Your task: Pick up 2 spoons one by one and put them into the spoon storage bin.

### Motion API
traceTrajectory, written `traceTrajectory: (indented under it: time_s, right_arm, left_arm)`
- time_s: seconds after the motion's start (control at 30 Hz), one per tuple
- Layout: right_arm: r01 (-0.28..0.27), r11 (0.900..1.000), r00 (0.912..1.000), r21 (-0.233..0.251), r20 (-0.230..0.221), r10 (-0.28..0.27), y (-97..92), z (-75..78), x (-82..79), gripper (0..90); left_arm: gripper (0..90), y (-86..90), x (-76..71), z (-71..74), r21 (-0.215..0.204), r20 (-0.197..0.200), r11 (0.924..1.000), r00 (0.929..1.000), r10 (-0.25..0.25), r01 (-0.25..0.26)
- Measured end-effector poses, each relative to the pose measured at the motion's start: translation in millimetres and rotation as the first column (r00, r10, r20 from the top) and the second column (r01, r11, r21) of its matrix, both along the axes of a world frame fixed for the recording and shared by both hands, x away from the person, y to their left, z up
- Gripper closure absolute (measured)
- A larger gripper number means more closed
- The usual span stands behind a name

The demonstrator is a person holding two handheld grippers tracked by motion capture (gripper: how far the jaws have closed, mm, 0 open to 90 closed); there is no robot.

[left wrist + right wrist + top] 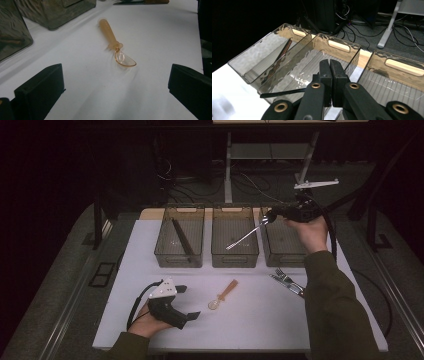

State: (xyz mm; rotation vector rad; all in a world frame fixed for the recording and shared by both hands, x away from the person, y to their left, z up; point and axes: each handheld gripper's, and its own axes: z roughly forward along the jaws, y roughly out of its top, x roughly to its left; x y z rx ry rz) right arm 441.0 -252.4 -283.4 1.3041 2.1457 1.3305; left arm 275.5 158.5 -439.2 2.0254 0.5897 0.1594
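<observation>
You are working over a wide white counter [250, 320], and along its far edge stand three smoky see-through plastic bins side by side: the left bin [179, 210], the middle bin [235, 211] and the right bin [286, 256].

Your right hand-held gripper [270, 215] is clenched on one end of a long silver metal utensil [245, 236]. It holds that utensil in the air, slanting down over the middle bin. The pinch sits right at the tip, so the long free end can swing or slip out, I think. If you let go from this height, it may bounce or land across a rim. The wall shared with the right bin is close, so a slight drift could put it in the wrong bin.

Your left hand-held gripper [187, 302] rests on the counter near you, jaws spread and holding nothing. It is pointed at a translucent orange plastic spoon [223, 295] lying flat just ahead. The spoon is thin and low, so the jaws may skid over it.

Some dark slender sticks [181, 237] lean inside the left bin. A few silver forks [287, 281] lie by your right sleeve, where the forearm could brush them.
</observation>
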Motion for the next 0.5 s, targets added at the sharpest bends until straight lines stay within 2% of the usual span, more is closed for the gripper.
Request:
traceTrajectory:
  time_s: [0.3, 0.5]
  right_arm:
    - [0.0, 0.9999, 0.9993, -0.014, -0.037, 0.0, 24.2, -21.5, 18.5, 88.9]
    - [-0.02, 0.9996, 0.9976, -0.019, -0.067, 0.018, 40.8, -37.4, 27.7, 88.9]
  left_arm:
    - [0.0, 0.6, 0.1, 1.0, 0.001, -0.001, 1.0, 1.0, -0.006, 0.006]
    - [0.0, 0.9, 0.1, 1.3, -0.005, -0.002, 1.0, 1.0, -0.005, 0.005]
